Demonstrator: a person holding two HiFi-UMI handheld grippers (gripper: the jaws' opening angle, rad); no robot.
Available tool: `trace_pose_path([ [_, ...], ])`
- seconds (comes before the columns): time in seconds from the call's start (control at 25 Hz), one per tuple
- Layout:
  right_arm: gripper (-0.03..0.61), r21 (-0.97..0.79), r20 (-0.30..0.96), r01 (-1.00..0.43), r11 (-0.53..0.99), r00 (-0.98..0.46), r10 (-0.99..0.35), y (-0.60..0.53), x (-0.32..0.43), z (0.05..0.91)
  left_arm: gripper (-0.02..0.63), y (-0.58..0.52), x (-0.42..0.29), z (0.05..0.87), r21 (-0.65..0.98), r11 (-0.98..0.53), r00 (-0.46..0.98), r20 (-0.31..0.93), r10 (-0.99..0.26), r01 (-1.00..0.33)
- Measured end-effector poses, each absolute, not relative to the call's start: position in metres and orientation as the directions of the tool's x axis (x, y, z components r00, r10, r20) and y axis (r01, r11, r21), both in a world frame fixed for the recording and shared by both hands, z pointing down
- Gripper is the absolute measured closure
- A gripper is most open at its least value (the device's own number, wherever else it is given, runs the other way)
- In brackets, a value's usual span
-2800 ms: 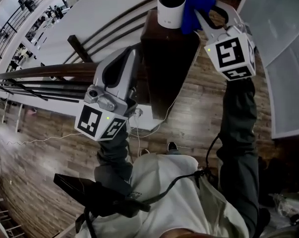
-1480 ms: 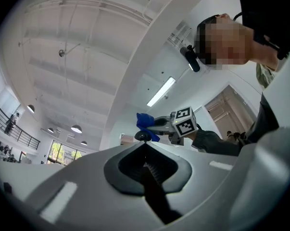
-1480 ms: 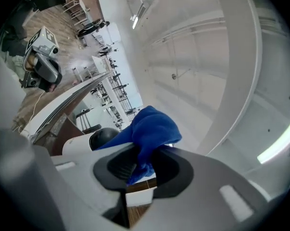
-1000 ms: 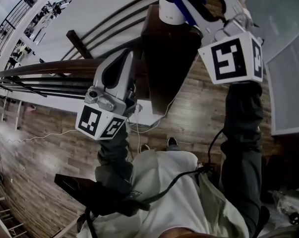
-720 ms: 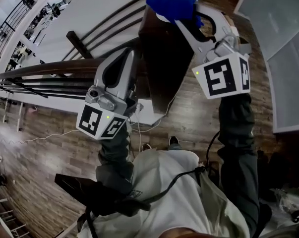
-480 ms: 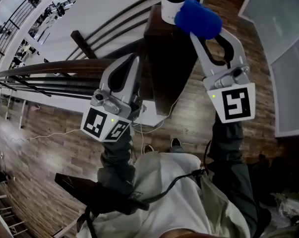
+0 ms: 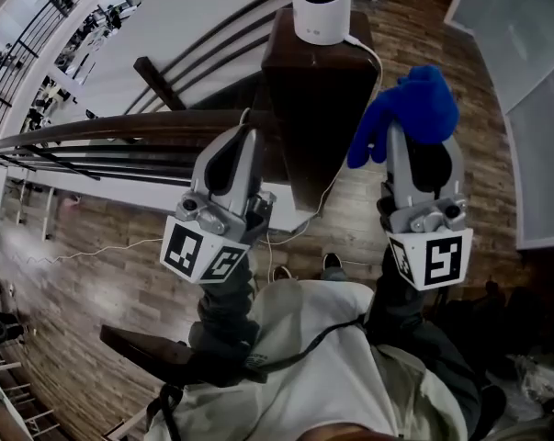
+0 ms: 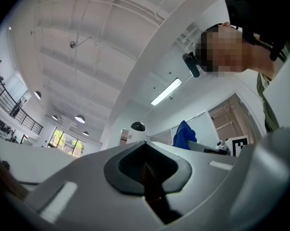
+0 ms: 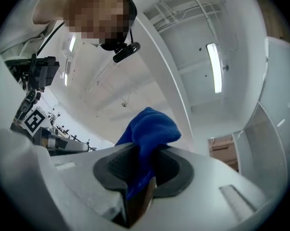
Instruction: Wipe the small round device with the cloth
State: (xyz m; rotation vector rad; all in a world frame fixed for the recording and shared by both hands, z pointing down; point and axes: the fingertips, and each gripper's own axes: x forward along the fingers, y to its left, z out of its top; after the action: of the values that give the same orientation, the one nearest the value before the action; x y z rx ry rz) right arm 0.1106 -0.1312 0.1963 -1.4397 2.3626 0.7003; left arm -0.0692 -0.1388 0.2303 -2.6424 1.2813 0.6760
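Observation:
The small round device point(image 7: 321, 4), white with a black domed top, stands on a dark wooden post point(image 7: 318, 108) at the top of the head view; it also shows small in the left gripper view as the device point(image 8: 137, 131). My right gripper point(image 7: 414, 127) is shut on a blue cloth point(image 7: 410, 113), held to the right of the post and well below the device. The cloth point(image 9: 147, 136) bunches out of the shut jaws in the right gripper view. My left gripper point(image 7: 240, 141) is shut with nothing in it, pointing up beside the post's left side.
A white cable point(image 7: 373, 62) runs down from the device along the post. Dark handrails point(image 7: 93, 136) cross at the left beside a long white surface point(image 7: 194, 26). Wood floor point(image 7: 93, 274) lies below. The person's torso fills the bottom of the head view.
My right gripper has pulled the cloth off the device and dropped down and to the right, away from the post. The device now stands uncovered. The left gripper has barely moved.

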Motion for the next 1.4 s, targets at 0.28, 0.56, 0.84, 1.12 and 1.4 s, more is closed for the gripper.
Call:
trace_pose_path([
  [0.28, 0.492, 0.227, -0.415, -0.888, 0.401, -0.46, -0.785, -0.124, 0.117, 0.227, 0.609, -0.13, -0.07, 0.237, 0.103, -0.612, 0.512, -0.449, -0.732, -0.784],
  [0.56, 0.492, 0.219, -0.406, -0.885, 0.41, -0.465, -0.787, -0.127, 0.111, 0.229, 0.609, -0.132, -0.074, 0.231, 0.095, -0.603, 0.504, -0.455, -0.734, -0.792],
  [0.84, 0.492, 0.235, -0.396, -0.866, 0.441, -0.499, -0.771, -0.132, 0.106, 0.244, 0.609, -0.134, -0.069, 0.244, 0.094, -0.592, 0.497, -0.447, -0.744, -0.801],
  [1.12, 0.492, 0.252, -0.379, -0.856, 0.451, -0.516, -0.768, -0.135, 0.099, 0.256, 0.609, -0.14, -0.07, 0.256, 0.106, -0.589, 0.497, -0.432, -0.753, -0.801],
  [1.4, 0.492, 0.26, -0.372, -0.856, 0.447, -0.516, -0.772, -0.132, 0.096, 0.246, 0.609, -0.141, -0.074, 0.248, 0.115, -0.595, 0.5, -0.43, -0.751, -0.795],
])
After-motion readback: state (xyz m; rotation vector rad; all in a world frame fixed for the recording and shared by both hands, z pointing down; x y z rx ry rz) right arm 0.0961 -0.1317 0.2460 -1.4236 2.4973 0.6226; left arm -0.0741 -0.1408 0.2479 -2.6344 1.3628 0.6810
